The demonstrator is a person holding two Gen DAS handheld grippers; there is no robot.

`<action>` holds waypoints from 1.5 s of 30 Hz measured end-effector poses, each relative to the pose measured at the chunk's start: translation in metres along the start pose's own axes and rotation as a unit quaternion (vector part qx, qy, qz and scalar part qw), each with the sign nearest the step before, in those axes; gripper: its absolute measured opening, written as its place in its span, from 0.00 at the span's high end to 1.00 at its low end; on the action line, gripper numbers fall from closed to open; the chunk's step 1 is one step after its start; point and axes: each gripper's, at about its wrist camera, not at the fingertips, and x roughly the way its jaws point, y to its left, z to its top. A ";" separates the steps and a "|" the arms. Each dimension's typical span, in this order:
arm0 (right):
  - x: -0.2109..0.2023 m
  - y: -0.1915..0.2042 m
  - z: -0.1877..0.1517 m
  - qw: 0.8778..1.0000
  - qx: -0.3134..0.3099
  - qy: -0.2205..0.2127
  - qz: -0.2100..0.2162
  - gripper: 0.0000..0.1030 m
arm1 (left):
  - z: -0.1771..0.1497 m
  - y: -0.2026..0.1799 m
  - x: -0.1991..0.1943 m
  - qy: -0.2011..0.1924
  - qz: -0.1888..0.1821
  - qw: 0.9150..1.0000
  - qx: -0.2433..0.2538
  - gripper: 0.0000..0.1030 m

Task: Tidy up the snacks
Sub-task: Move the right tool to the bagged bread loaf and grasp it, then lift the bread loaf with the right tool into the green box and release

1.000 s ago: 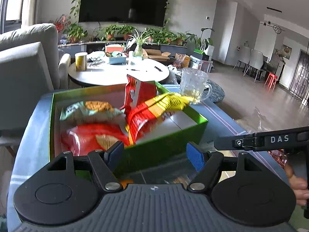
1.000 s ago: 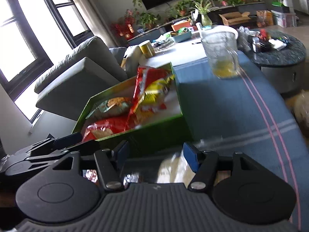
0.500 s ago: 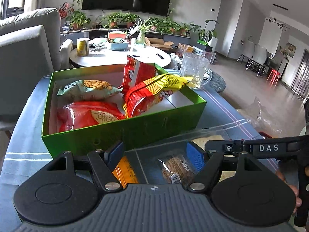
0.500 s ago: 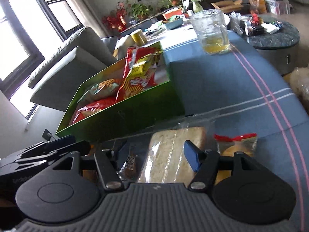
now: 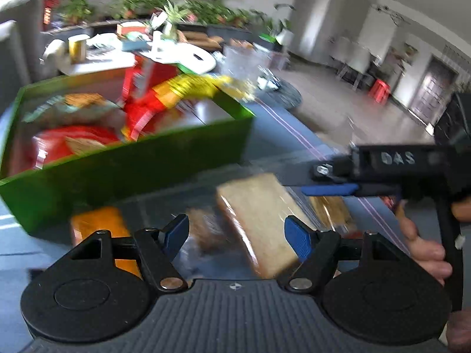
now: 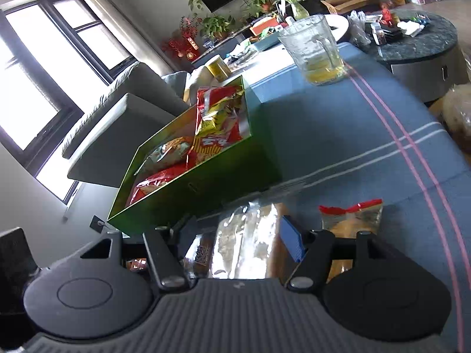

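Both grippers (image 5: pixel 235 232) (image 6: pixel 235 238) gape, apparently empty, over wrapped bread (image 5: pixel 259 217).

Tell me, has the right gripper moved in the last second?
Yes. The right gripper has dropped toward the wrapped bread, in front of the green box.

- "DAS" in raised pale letters, somewhat blurred, stands on the black body of the right hand-held gripper (image 5: pixel 329 189), seen from the left wrist view.
- Print on the red and yellow snack bags (image 6: pixel 216 123) in the green box (image 6: pixel 206 188) is too blurred or small to read.
- Nothing else on the desk (image 6: pixel 338 135) is readable.
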 end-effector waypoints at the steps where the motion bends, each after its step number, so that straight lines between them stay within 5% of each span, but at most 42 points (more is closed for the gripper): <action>1: 0.003 0.000 -0.001 1.000 0.001 0.006 -0.002 0.23 | -0.002 -0.003 0.003 0.007 -0.004 1.000 0.003 0.33; 24: 0.013 -0.003 -0.012 0.999 0.001 0.033 -0.027 0.24 | 0.002 -0.017 0.031 0.059 -0.046 0.997 -0.011 0.34; 37: 0.014 -0.003 -0.012 0.999 -0.004 0.030 -0.020 0.24 | 0.003 -0.024 0.029 0.048 -0.043 0.998 0.000 0.38; 45: 0.001 0.001 -0.010 1.000 -0.003 0.012 -0.004 0.24 | 0.010 -0.044 0.005 0.007 -0.024 0.999 0.048 0.39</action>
